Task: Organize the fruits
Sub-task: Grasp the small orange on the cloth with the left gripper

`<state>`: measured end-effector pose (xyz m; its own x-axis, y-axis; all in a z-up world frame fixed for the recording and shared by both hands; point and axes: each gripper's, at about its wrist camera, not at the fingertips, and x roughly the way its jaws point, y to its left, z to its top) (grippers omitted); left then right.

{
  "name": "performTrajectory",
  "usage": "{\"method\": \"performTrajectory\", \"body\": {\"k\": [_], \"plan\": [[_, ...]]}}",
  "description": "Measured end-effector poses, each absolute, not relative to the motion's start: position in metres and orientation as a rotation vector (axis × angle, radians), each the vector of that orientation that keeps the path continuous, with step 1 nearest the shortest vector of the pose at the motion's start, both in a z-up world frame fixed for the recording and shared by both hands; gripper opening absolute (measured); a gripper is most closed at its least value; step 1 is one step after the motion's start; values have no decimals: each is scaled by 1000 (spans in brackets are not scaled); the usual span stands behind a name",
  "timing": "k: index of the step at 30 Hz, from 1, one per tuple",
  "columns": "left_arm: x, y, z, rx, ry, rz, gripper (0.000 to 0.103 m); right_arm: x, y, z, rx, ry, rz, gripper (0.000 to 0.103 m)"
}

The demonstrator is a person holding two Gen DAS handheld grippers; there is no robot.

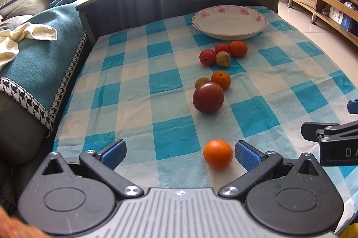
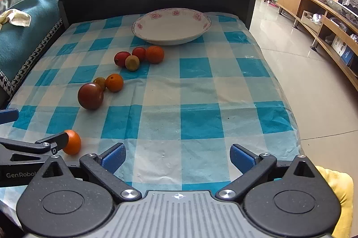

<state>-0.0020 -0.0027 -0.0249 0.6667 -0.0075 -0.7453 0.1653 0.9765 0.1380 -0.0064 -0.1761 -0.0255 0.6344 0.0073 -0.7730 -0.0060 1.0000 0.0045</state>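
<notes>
Counter (image 1: 138,90): covered by a checked cloth; fruit is spread loose along the middle.
Floral bowl (image 1: 229,22): set empty at the far end, probably as the destination.
Left hand-held gripper (image 1: 179,154): jaws held apart around the near orange (image 1: 218,154), no contact.
Right hand-held gripper (image 2: 176,158): jaws apart, nothing between.

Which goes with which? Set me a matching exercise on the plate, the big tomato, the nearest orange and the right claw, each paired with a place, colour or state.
Things:
1. plate
2. big tomato
3. nearest orange
4. right claw

Descriptions:
A. open, nothing between its fingers
B. empty, beyond all the fruit
C. lying between the fingers of the left claw
D. dark red-brown

Pairs: 1-B, 2-D, 3-C, 4-A
</notes>
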Motion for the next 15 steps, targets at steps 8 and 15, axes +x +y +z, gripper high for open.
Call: {"method": "performTrajectory", "body": {"k": [8, 15], "plan": [[4, -4, -37, 188, 875, -123, 103, 0, -173, -32, 6, 904, 37, 92], [4, -9, -37, 177, 866, -176, 91, 5, -172, -35, 9, 921, 51, 90]]}}
